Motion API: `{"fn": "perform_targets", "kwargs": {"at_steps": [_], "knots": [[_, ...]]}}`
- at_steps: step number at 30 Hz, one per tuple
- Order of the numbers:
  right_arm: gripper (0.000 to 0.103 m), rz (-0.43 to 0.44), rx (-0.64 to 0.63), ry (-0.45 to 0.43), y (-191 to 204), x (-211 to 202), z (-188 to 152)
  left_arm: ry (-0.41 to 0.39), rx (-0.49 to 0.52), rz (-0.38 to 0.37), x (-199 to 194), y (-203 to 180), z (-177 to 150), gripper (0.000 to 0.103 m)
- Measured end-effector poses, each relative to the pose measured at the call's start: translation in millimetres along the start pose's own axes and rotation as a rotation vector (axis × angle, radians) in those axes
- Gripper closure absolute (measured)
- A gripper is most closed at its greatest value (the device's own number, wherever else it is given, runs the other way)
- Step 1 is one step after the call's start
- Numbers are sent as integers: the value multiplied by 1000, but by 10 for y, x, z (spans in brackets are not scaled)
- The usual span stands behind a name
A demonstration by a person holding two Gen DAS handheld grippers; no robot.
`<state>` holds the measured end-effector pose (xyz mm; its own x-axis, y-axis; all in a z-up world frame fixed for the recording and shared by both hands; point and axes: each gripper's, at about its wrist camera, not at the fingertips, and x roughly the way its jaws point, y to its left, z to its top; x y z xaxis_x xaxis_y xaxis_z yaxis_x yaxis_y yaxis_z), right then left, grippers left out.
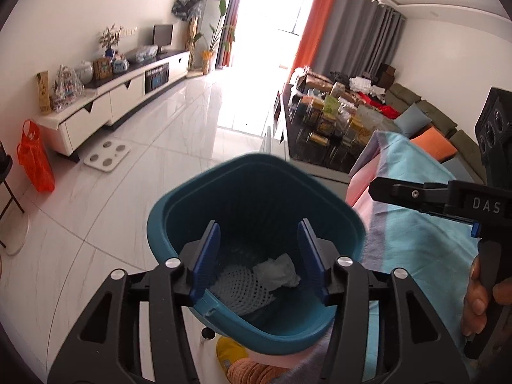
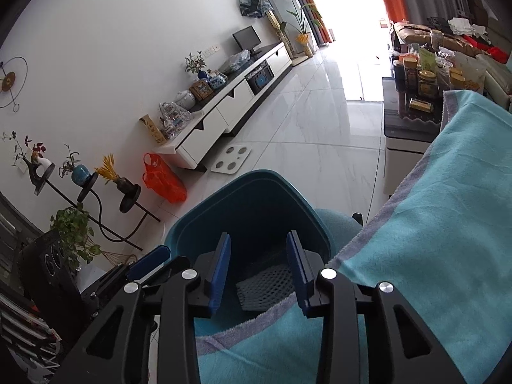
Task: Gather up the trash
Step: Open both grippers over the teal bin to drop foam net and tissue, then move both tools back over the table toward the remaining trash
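A teal trash bin (image 1: 256, 192) stands on the floor beside the table; it also shows in the right wrist view (image 2: 256, 204). Inside lie a white foam net (image 1: 240, 288) and a crumpled white tissue (image 1: 278, 270). The net also shows in the right wrist view (image 2: 267, 283). My left gripper (image 1: 259, 256) is open and empty above the bin's mouth. My right gripper (image 2: 259, 272) is open and empty, above the table edge and the bin. The right gripper also shows in the left wrist view (image 1: 377, 190), held over the table.
A turquoise cloth (image 2: 448, 224) covers the table at the right. A white TV cabinet (image 1: 121, 96), an orange bag (image 1: 35, 160) and a white scale (image 1: 107, 155) stand on the floor to the left. A cluttered coffee table (image 1: 336, 121) is behind.
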<state>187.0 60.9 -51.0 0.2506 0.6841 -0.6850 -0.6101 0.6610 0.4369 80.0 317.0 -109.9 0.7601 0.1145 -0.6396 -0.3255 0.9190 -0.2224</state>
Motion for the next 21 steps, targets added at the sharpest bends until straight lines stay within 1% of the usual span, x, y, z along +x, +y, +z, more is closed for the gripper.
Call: {"fn": "perform_targets", "kwargs": {"at_steps": [3, 5, 7, 10, 15, 18, 21], "knots": [[68, 11, -26, -48, 47, -259, -51, -42, 25, -23, -207, -99, 8, 46], [65, 8, -47, -80, 49, -433, -90, -66, 48, -47, -361, -179, -4, 45], [63, 10, -63, -115, 55, -654, -140, -84, 77, -75, -477, -305, -9, 43], [62, -10, -82, -170, 21, -987, -227, -105, 118, -134, -640, -526, -22, 42], [61, -80, -98, -253, -137, -1544, -522, -110, 184, -242, -823, -951, -78, 41], [59, -127, -96, -286, -253, -1805, -700, -104, 233, -297, -894, -1251, -145, 40], [59, -193, -84, -316, -428, -2087, -903, -88, 271, -356, -950, -1542, -237, 40]]}}
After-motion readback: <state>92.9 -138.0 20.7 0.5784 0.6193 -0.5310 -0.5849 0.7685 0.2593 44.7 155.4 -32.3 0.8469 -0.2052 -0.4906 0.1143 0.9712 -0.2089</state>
